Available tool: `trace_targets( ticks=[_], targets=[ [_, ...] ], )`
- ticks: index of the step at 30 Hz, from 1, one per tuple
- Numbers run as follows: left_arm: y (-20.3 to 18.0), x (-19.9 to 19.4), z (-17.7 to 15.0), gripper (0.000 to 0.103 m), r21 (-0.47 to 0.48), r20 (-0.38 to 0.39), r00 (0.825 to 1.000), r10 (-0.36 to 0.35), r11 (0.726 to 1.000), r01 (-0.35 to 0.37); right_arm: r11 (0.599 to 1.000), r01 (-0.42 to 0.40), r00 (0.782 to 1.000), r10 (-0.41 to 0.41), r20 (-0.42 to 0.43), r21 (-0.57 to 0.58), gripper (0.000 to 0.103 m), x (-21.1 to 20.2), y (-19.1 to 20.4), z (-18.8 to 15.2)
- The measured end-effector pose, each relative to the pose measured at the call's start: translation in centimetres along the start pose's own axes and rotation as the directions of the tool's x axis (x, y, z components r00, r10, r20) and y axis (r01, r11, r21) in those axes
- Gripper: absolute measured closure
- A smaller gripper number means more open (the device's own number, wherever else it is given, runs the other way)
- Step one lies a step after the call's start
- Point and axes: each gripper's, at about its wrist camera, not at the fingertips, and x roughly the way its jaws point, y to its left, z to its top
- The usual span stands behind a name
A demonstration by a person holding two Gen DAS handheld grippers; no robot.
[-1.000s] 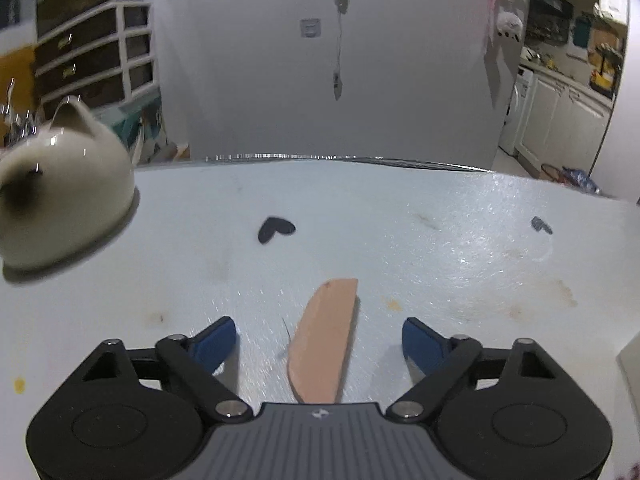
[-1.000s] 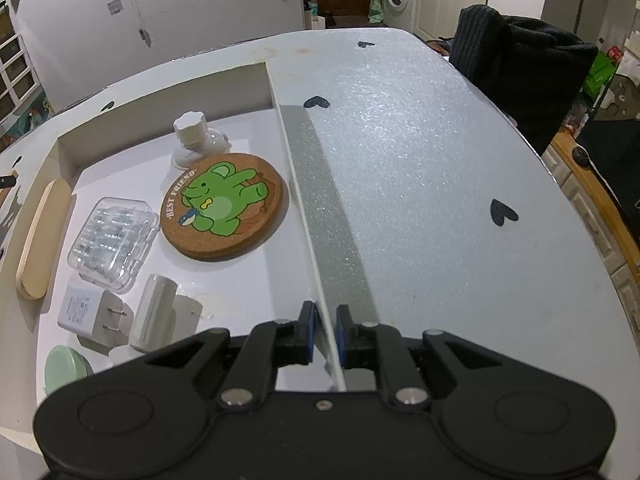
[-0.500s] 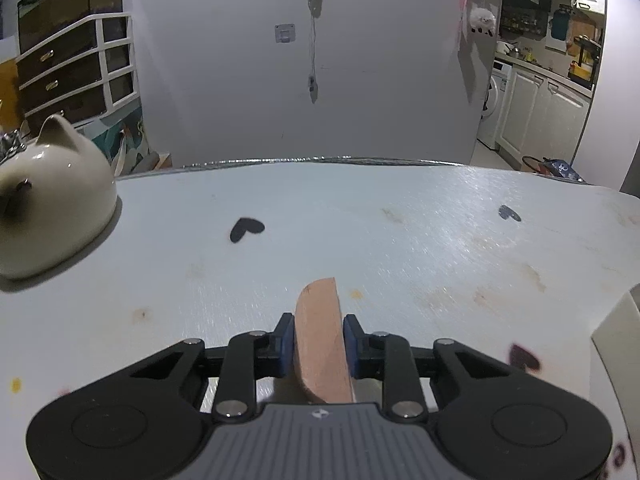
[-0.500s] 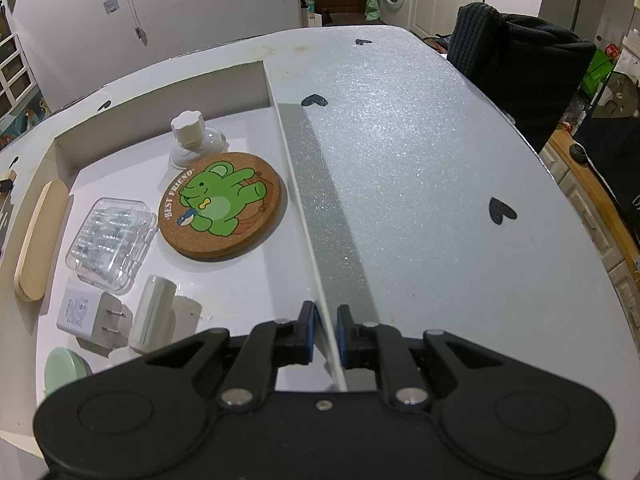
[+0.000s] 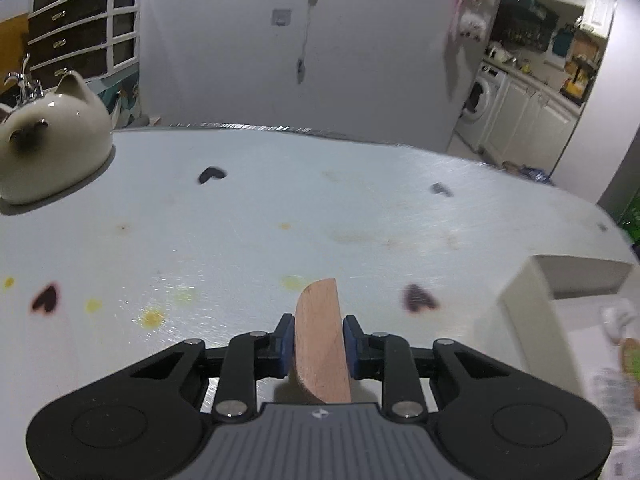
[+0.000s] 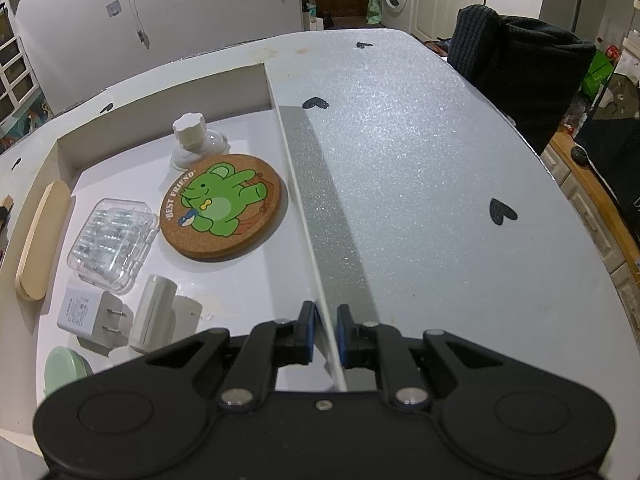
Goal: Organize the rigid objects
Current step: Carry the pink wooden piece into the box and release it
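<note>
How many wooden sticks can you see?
2. One reddish wooden stick is pinched between the left gripper's fingers above the table. A paler wooden stick lies along the white box's left edge. More may be hidden.

Left tongs (image 5: 318, 344) are angled down and forward, blue pads (image 5: 286, 340) squeezed in on both flat sides of a reddish wooden piece (image 5: 320, 340) that pokes out ahead between them. Black linkage arms are folded inward, close to the middle. Right tongs (image 6: 323, 330) are tipped down steeper, pads (image 6: 307, 330) nearly together, pinching the thin white tray wall (image 6: 316, 280) that runs straight away from them. No hand or sleeve visible in either view, just the black gripper bodies along the near edge.
</note>
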Motion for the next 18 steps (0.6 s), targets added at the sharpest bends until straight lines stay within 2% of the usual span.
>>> trace_targets(
  ticks=[9, 18],
  targets=[
    [-5.7, -4.0, 0.5, 0.076, 0.045, 0.042, 0.991, -0.123, 0.992, 0.121, 1.000, -0.003, 1.000, 0.003, 0.003, -0.009, 0.090, -0.1, 0.0, -0.1],
    [-13.6, -5.0, 0.0, 0.076, 0.123, 0.021, 0.965, -0.263, 0.958, 0.258, 1.000, -0.011, 1.000, 0.012, 0.011, -0.008, 0.090, -0.2, -0.2, -0.2]
  ],
)
